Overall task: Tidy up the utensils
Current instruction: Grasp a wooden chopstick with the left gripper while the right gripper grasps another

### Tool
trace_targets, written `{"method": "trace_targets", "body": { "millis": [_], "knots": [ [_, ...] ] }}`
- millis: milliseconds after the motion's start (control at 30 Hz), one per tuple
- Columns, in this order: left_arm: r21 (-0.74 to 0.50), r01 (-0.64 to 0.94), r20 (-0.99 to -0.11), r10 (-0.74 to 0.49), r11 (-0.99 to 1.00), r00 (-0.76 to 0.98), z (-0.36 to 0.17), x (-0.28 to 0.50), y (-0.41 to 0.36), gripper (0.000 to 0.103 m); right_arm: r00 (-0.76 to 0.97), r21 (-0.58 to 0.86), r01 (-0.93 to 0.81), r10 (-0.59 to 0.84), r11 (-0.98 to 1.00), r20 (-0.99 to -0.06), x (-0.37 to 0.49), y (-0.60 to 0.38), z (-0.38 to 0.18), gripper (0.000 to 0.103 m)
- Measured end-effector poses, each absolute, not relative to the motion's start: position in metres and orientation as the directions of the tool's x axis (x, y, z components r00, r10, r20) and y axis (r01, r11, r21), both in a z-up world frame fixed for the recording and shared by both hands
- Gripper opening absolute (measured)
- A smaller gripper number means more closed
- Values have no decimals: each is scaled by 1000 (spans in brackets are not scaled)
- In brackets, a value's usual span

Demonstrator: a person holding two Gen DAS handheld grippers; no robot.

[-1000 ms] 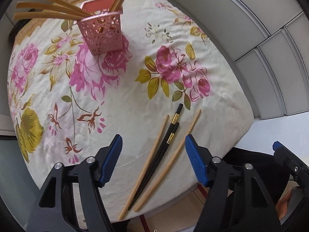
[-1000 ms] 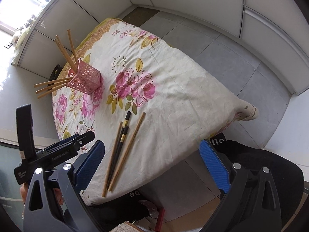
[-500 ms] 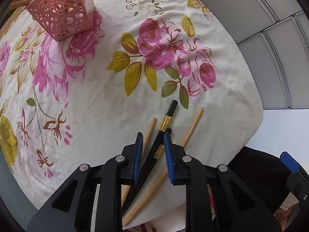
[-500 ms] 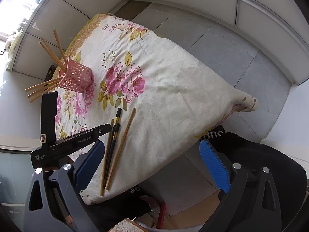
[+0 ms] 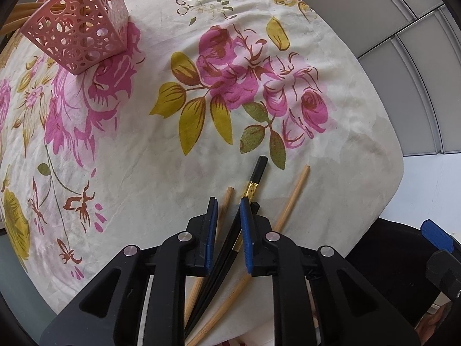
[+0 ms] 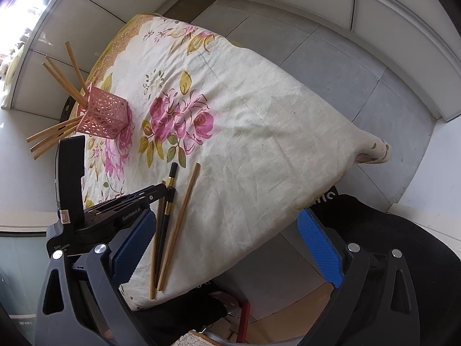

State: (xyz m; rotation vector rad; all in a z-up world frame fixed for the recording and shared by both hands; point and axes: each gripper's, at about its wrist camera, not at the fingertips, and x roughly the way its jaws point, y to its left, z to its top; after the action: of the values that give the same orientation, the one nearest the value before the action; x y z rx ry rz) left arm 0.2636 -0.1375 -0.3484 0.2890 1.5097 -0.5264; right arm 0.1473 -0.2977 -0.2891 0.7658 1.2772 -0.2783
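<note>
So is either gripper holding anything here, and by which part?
The left gripper is closed around the black chopsticks, just below their gold bands near the thick end; firm contact can't be confirmed. The right gripper is open, holding nothing.

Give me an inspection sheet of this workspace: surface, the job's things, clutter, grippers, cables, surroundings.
Surface: floral tablecloth covering the table, wrinkled, hanging over the edges.
Job's things: pink perforated basket holding several wooden chopsticks that stick out; on the cloth near the front edge, two black chopsticks between a left wooden chopstick and a right wooden chopstick.
Clutter: nothing seen.
Grippers: left gripper nearly shut around the black chopsticks and the left wooden one; firm contact cannot be told. Right gripper open, empty, held away from the table.
Cables: nothing seen.
Surroundings: grey tiled floor, pale wall panels.
</note>
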Motion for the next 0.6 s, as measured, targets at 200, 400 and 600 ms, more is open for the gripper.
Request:
{"method": "trace_targets", "body": {
  "millis": [200,400,600],
  "knots": [
    [-175,474,-981,-193,863,-11,-346,265,-119,16,282,351,596,222,722,-934,149,-296,-295,96],
    [-133,523,-988,-154,842,-3,-353,263,-124,16,268,340,600,218,724,-938,154,-293,-299,96],
    [14,648,-993,-63,761,95,-356,245,-143,5,221,314,640,224,701,-949,172,-288,-316,96]
  ]
}}
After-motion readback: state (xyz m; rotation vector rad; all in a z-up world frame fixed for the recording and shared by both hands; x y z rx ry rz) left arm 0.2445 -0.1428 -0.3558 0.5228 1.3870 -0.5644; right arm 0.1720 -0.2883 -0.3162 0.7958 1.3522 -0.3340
